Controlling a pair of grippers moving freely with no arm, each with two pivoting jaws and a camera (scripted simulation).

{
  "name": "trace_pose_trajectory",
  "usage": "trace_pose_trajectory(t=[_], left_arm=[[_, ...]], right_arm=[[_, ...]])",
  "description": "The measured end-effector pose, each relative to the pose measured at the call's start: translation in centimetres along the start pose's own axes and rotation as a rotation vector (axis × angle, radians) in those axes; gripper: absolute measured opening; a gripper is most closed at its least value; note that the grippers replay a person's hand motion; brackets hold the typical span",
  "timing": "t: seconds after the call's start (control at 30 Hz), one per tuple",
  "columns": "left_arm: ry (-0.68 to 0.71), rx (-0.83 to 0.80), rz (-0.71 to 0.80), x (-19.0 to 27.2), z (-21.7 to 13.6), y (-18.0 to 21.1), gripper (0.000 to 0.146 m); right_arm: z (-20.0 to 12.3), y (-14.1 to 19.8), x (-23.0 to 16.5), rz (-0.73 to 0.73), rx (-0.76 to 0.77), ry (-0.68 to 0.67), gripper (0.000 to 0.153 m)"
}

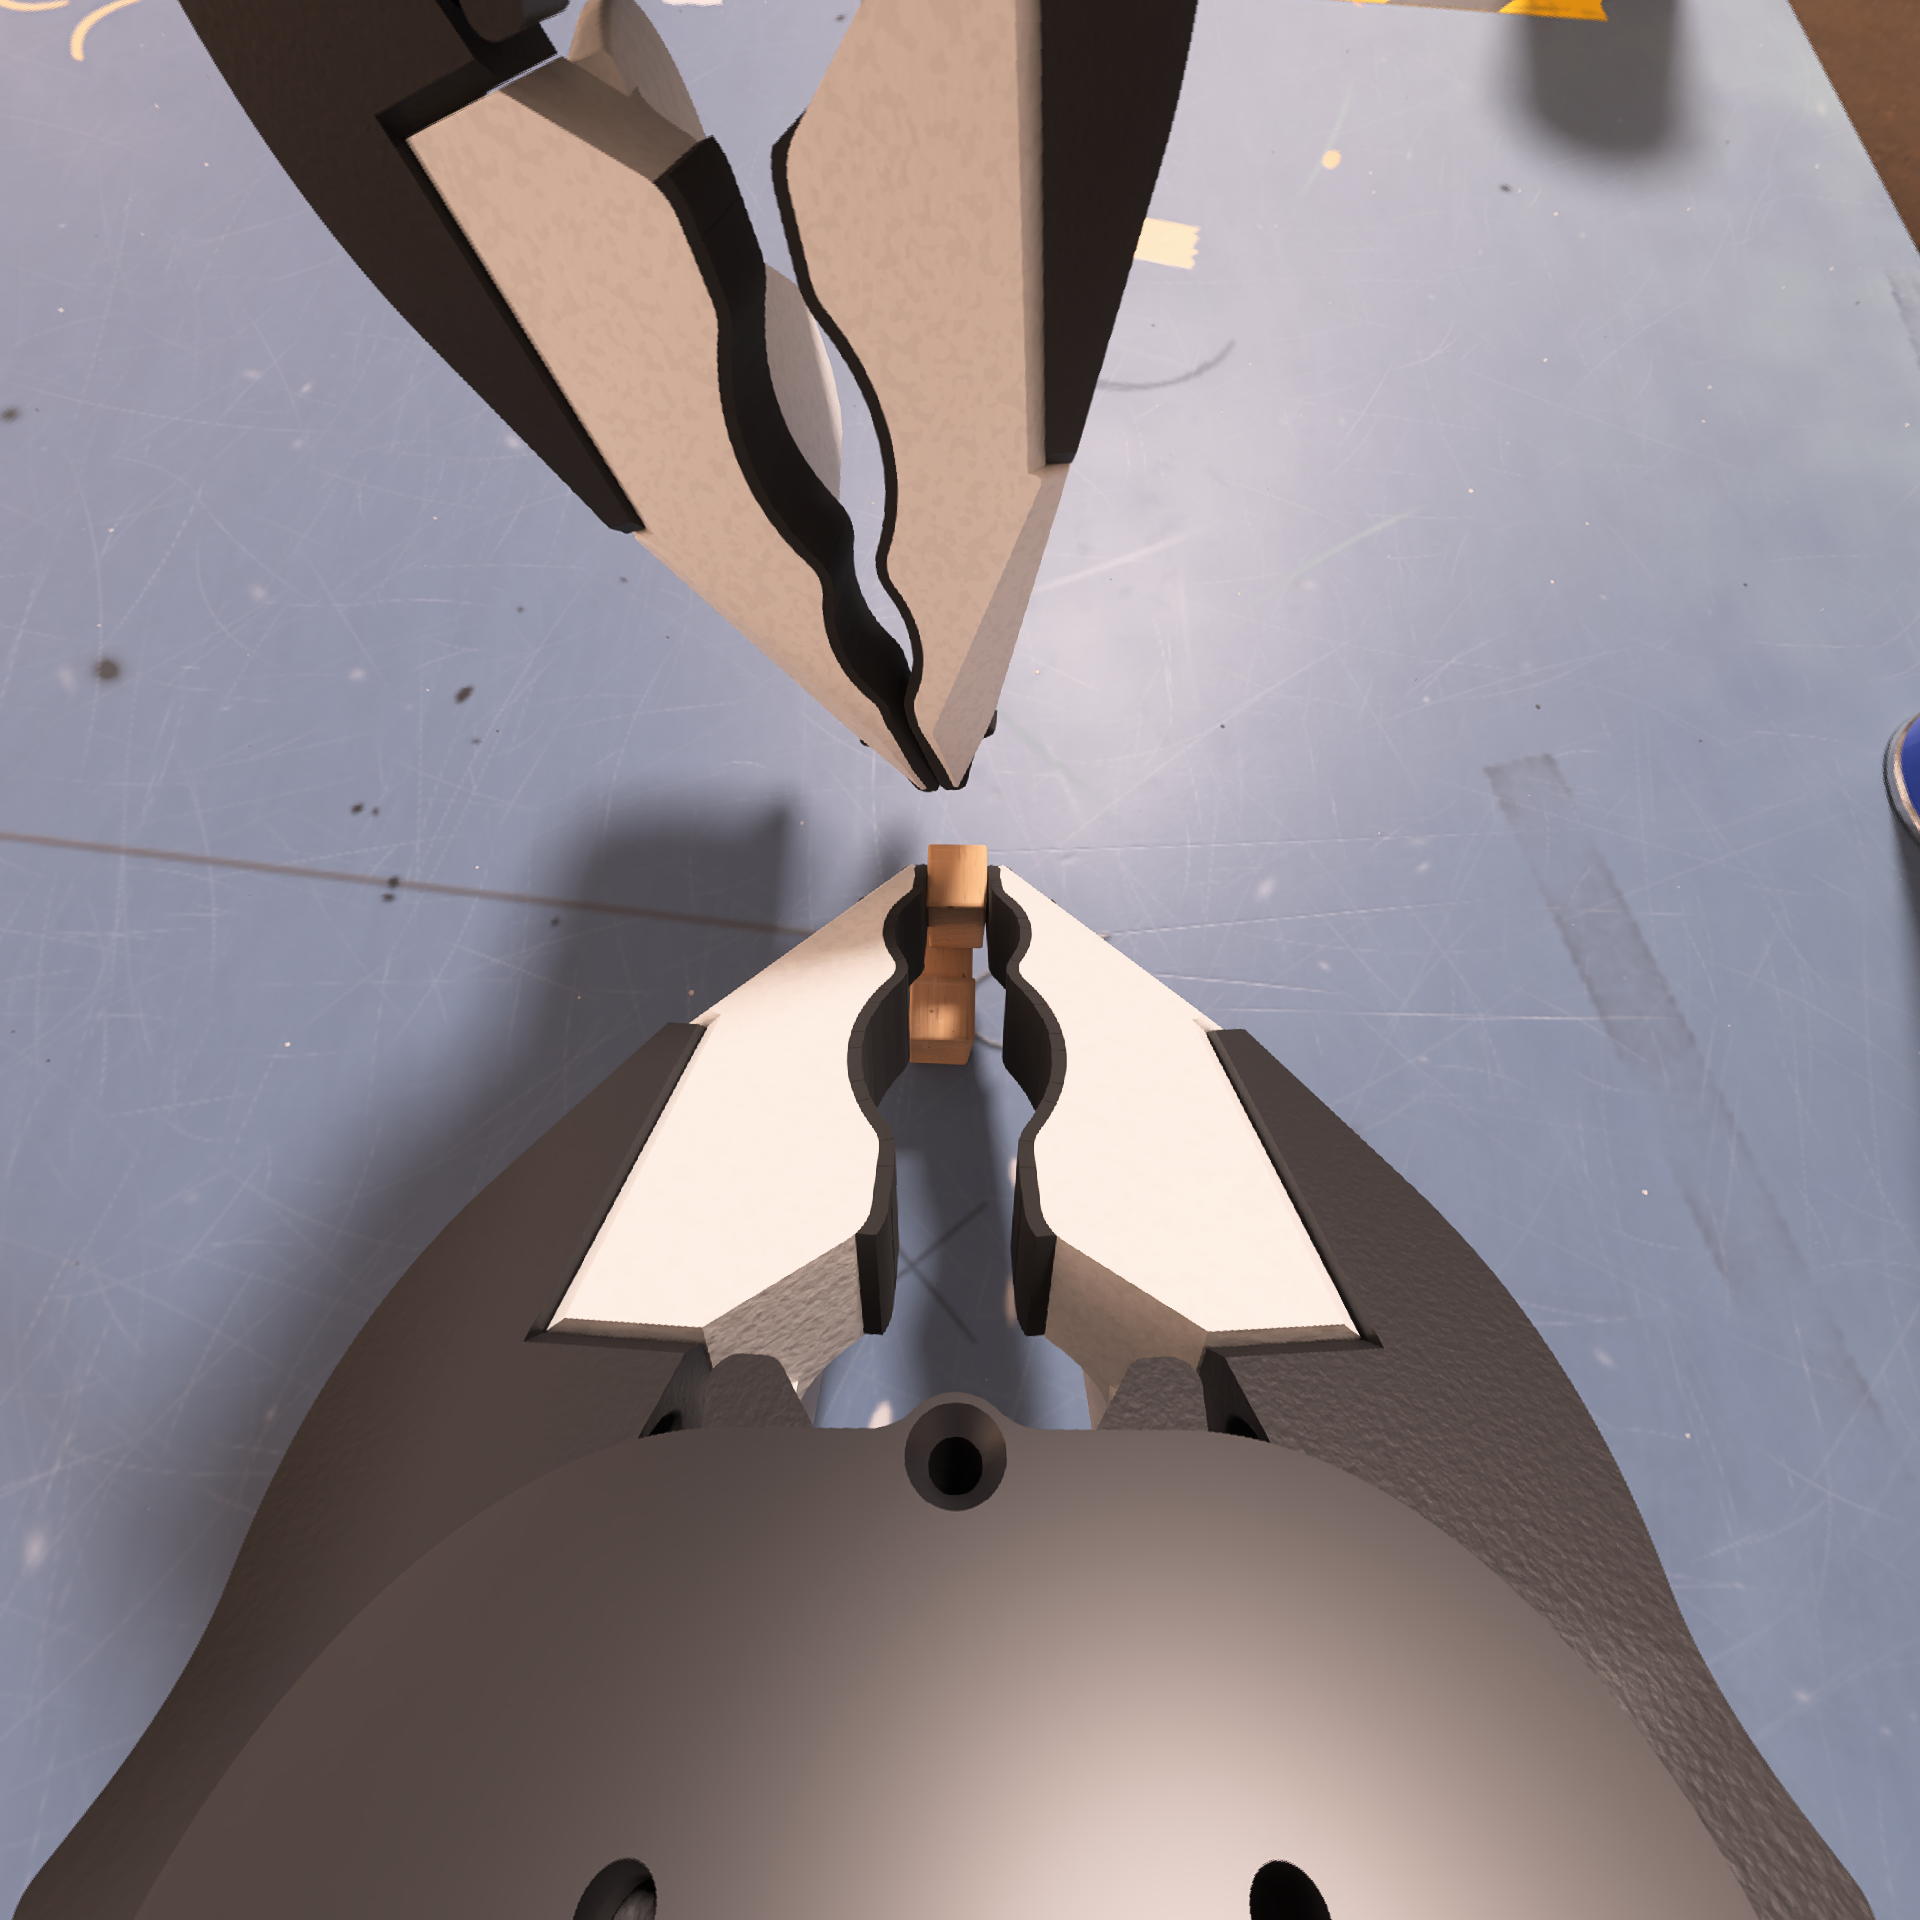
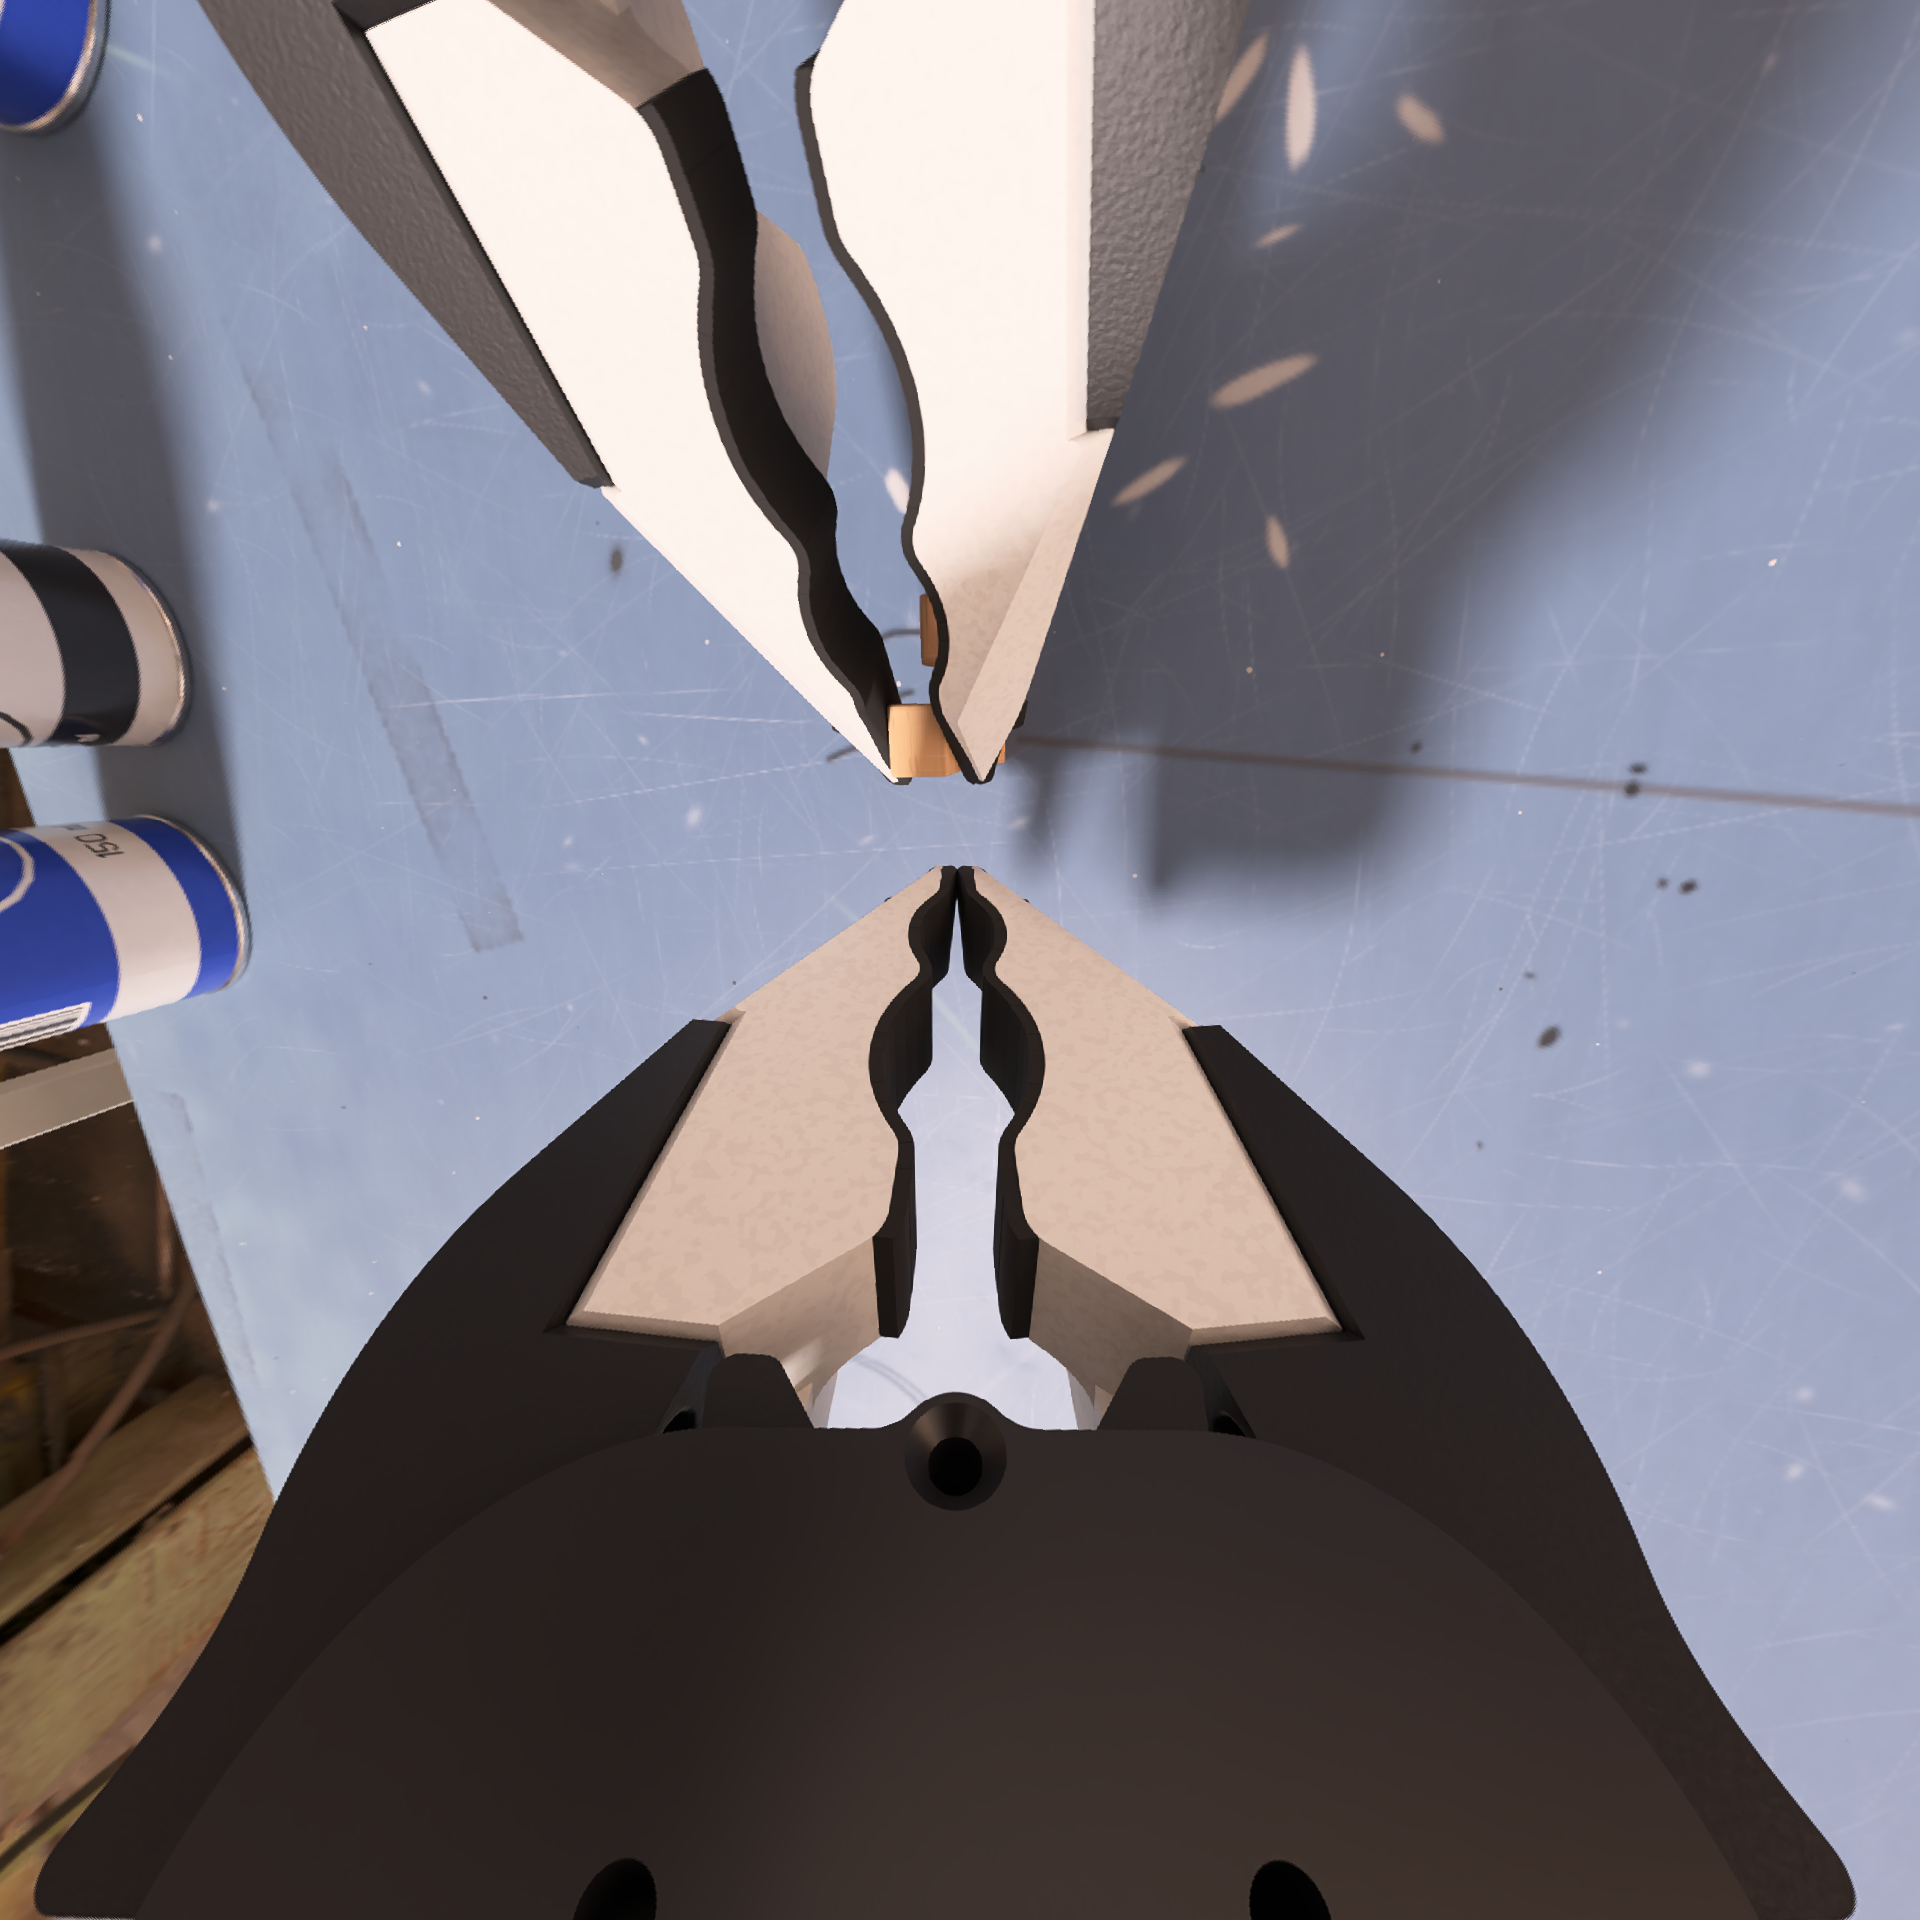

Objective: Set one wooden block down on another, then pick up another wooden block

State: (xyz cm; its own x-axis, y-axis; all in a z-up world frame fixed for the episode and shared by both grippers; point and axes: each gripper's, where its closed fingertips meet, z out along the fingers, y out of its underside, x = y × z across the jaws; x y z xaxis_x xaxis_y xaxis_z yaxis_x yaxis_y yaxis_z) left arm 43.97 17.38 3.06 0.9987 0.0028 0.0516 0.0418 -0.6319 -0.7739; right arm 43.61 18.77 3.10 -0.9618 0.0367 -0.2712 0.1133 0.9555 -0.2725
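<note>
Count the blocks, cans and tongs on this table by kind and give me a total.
Wooden blocks: 3 that I can make out, one of them held; the fingers hide part of the pile.
Cans: 3, along the table edge in the right wrist view.
Tongs: 2, the left tongs and the right tongs.
Total: 8.

Workshop: scratched, stained blue benchtop point(image 1: 1455, 623), paint cans point(image 2: 114, 914) at edge.

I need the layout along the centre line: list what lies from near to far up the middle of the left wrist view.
Left claw shut on a wooden block, with more wooden blocks below between its fingers → bare strip of blue table → shut right claw.
</note>
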Motion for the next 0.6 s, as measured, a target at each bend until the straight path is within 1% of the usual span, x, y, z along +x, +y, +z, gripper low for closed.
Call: trace_pose_trajectory(t=[0.17,0.27,0.47,0.6], left_arm=[[0.003,0.009,-0.008,-0.01,-0.01,0.02,0.01],[-0.001,0.011,-0.005,0.0,-0.01,0.03,0.01],[0.012,0.02,-0.021,0.02,0.02,0.06,0.01],[0.012,0.022,-0.005,0.01,-0.05,0.1,0.01]], right_arm=[[-0.03,0.02,0.2,0.047,-0.015,-0.048,0.0],[-0.03,0.05,0.35,0.059,0.01,-0.059,0.0],[-0.03,0.03,0.3,0.03,0.032,-0.008,0.0],[-0.07,-0.11,0.27,-0.005,0.1,0.051,0.0]])
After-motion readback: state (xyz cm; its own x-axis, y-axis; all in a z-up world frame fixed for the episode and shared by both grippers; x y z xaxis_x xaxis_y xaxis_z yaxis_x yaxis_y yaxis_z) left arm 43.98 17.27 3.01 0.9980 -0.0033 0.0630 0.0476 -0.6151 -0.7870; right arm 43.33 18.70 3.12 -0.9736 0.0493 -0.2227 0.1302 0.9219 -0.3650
